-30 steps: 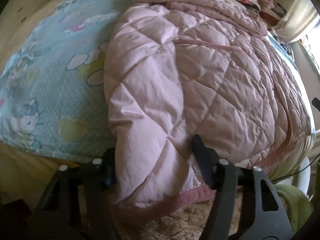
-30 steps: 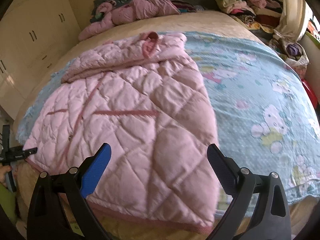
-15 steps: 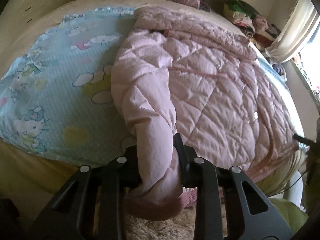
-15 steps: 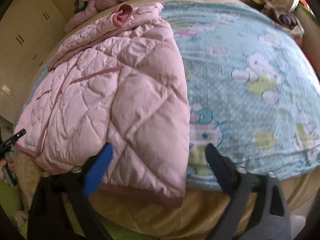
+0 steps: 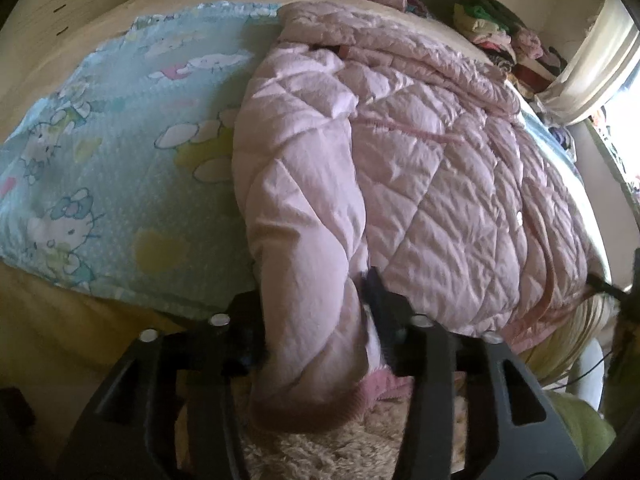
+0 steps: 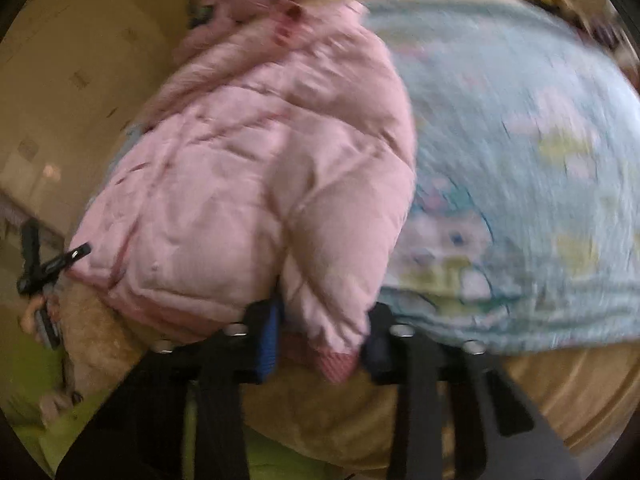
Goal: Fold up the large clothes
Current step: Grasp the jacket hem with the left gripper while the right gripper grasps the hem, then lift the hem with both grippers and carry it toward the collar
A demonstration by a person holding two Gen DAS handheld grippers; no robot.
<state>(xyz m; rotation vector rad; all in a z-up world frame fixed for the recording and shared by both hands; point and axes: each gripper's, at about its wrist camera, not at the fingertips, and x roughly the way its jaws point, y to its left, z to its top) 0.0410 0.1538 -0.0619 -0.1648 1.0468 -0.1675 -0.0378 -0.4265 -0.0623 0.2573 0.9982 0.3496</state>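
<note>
A pink quilted jacket (image 5: 420,184) lies spread on a bed (image 5: 44,336) over a light blue cartoon-print sheet (image 5: 120,168), its hem hanging at the near edge. The left gripper (image 5: 316,320) has a bunched fold of the jacket's hem corner between its jaws, which are opening. The right gripper (image 6: 320,336) is closing its jaws on the opposite hem corner, pressing the pink fabric; that view is blurred.

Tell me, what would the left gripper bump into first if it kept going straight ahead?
Probably the pink quilted jacket: the left gripper already has its bunched hem corner between the opening jaws, and the rest lies straight ahead.
</note>
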